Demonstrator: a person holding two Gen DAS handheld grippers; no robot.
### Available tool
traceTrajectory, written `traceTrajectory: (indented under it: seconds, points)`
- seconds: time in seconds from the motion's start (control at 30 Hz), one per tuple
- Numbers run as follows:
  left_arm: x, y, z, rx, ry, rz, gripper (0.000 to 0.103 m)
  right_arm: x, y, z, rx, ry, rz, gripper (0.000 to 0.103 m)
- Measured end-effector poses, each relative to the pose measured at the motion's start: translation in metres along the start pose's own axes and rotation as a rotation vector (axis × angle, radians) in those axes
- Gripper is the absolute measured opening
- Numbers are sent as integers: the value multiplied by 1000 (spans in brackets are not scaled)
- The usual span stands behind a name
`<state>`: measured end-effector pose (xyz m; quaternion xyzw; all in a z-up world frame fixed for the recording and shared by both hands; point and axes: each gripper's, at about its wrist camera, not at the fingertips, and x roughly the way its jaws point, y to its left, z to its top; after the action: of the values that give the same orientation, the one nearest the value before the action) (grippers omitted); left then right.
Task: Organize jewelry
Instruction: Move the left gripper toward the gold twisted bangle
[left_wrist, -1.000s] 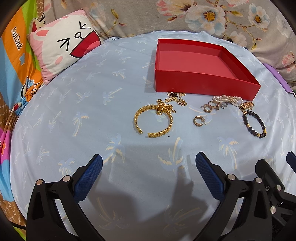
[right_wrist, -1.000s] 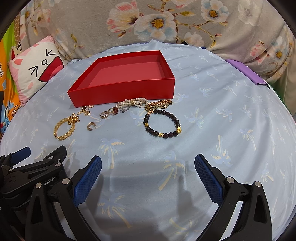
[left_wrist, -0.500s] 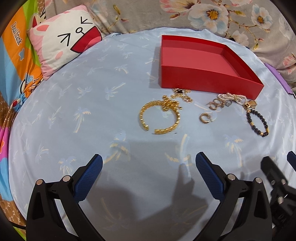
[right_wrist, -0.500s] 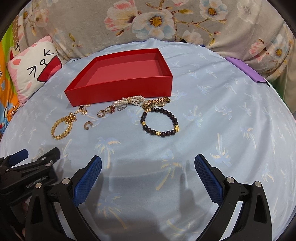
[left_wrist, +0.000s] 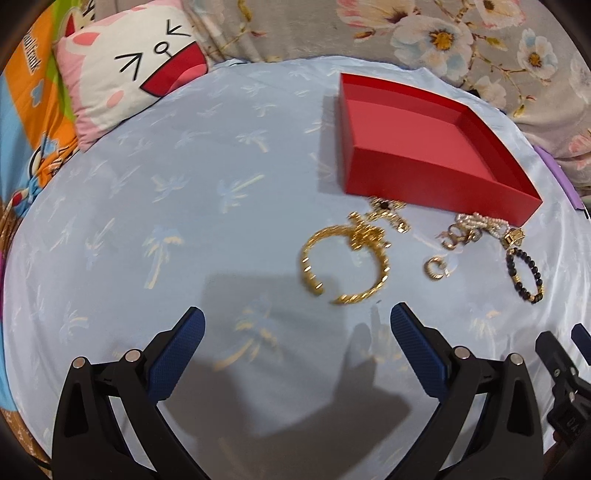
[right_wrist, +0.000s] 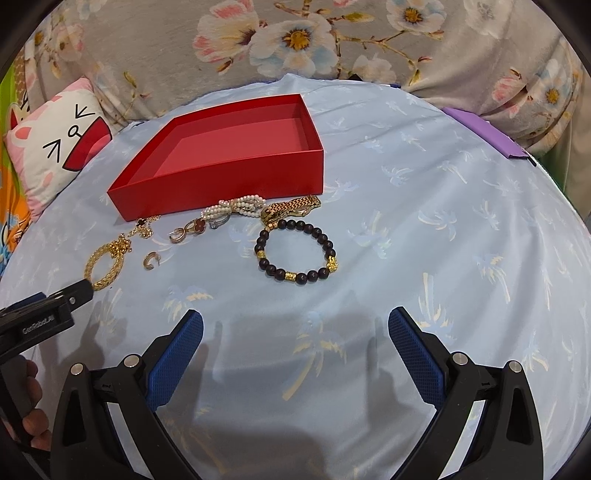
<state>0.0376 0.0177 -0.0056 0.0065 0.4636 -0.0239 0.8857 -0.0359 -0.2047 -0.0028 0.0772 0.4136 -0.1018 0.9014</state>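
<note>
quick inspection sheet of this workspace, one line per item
surface: light blue palm-print cloth, wrinkled.
job's things: red box holds nothing visible; gold bangle, black bead bracelet, pearl piece, gold watch, rings and a small hoop all lie on the cloth in front of it.
clutter: purple flat item at the cloth's far edge.
grippers: left tool and right tool both open, holding nothing.
cables: nothing seen.
surroundings: cartoon pillow, floral fabric.

red box (right_wrist: 221, 177), beaded bracelet (right_wrist: 297, 254) just beside, right tongs (right_wrist: 295, 350) spread wide
</note>
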Motion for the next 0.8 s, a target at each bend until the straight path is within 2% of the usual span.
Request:
traceTrajectory:
  seconds: [0.23, 0.4, 0.5, 0.57, 0.8]
  points:
    - [25, -13, 17, 5, 20, -21, 98, 5, -5, 6, 10, -2, 4, 98]
    - [29, -17, 15, 33, 13, -3, 83, 12, -6, 8, 11, 4, 13, 98]
    - [26, -20, 15, 48, -3, -6, 63, 16, -5, 10, 10, 8, 19, 98]
    - [24, -22, 16, 53, -5, -19, 55, 18, -5, 11, 10, 10, 20, 98]
    - [17, -27, 10, 85, 8, -72, 55, 18, -5, 12, 9, 5, 17, 98]
